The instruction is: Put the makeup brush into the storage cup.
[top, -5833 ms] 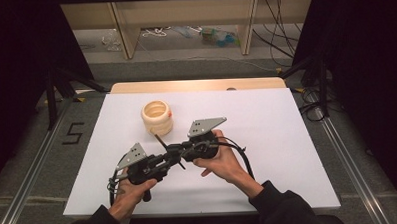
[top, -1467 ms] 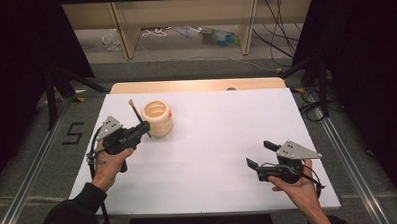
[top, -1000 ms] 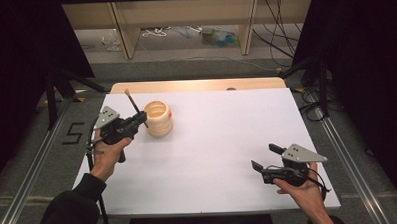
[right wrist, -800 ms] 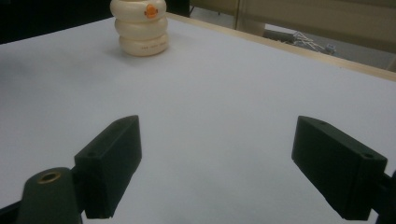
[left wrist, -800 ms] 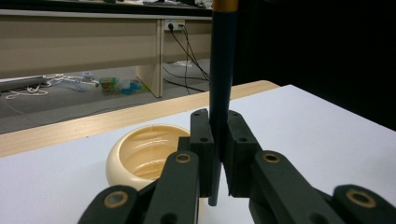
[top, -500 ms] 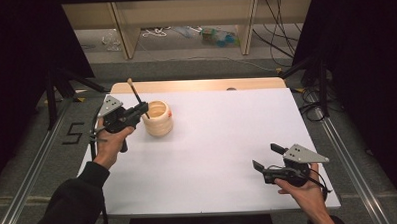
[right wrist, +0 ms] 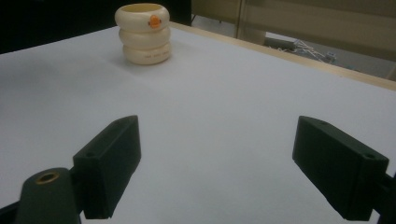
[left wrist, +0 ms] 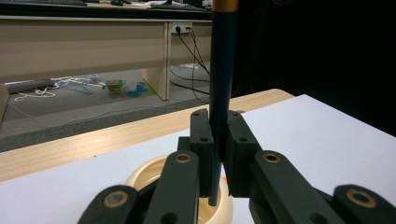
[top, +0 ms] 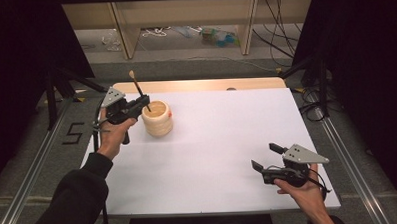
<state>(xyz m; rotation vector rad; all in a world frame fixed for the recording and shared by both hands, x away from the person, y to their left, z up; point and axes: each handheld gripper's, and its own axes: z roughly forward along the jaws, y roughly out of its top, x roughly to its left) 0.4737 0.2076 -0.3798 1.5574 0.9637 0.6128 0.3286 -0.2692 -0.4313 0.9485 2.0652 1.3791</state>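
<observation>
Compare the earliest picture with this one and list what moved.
The left gripper carried the brush from near the table's front to the cream holder, its lower tip at the opening. The right gripper went to the front right, jaws open. The holder stayed put.

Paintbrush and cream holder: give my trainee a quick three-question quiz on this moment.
1. True or false: the left gripper is shut on the dark handle of the paintbrush.
2. Where is the brush's lower end? A) lying flat on the white table B) just above the mouth of the cream ringed holder C) between the right gripper's pads
3. In what state are the jaws of the right gripper?

Key:
1. True; the pads clamp the handle, which stands almost upright.
2. B
3. Open, with nothing between them, near the table's front right corner, far from the holder.
</observation>
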